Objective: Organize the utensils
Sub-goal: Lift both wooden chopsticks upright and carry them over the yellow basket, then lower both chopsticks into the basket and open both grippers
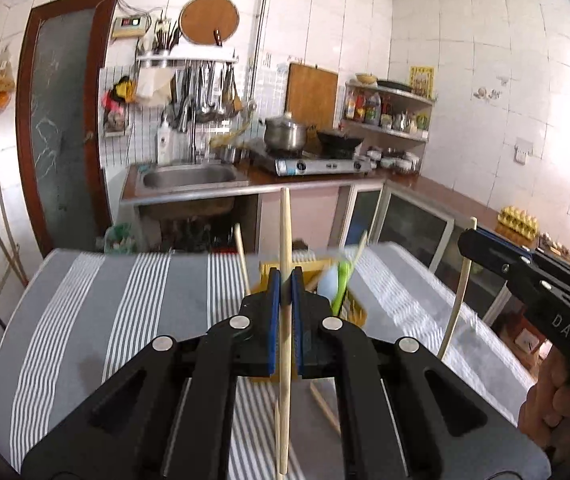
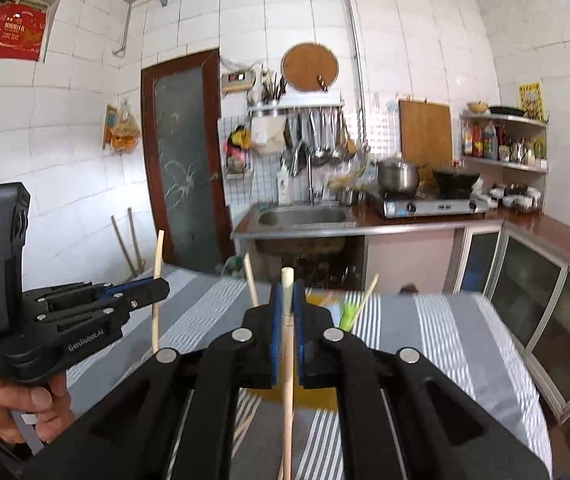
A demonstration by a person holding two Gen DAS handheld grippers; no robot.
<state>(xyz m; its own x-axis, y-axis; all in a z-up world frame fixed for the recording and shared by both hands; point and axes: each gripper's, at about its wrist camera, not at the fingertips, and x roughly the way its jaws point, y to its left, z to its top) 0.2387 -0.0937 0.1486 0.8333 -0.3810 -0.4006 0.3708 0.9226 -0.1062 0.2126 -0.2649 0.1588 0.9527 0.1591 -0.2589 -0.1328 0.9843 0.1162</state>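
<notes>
My left gripper [image 1: 285, 280] is shut on a pale wooden chopstick [image 1: 284, 380] that stands nearly upright between its blue pads. My right gripper [image 2: 287, 298] is shut on a second wooden chopstick [image 2: 287, 364], also upright. Each gripper shows in the other's view: the right gripper [image 1: 468, 241] with its chopstick [image 1: 457, 300], and the left gripper [image 2: 160, 290] with its chopstick [image 2: 156, 320]. Just beyond both sits a yellow utensil holder [image 1: 353, 309] containing a green utensil [image 1: 343, 280] and upright chopsticks [image 1: 241, 258]. Both grippers hang above the striped cloth.
The table carries a grey and white striped cloth [image 1: 125, 300]. Loose chopsticks [image 1: 325, 402] lie on it below my left gripper. A person's hand [image 2: 17, 404] holds the left gripper's handle. Behind are a sink [image 1: 189, 176], a stove with a pot [image 1: 285, 136], and counter cabinets [image 2: 533, 312].
</notes>
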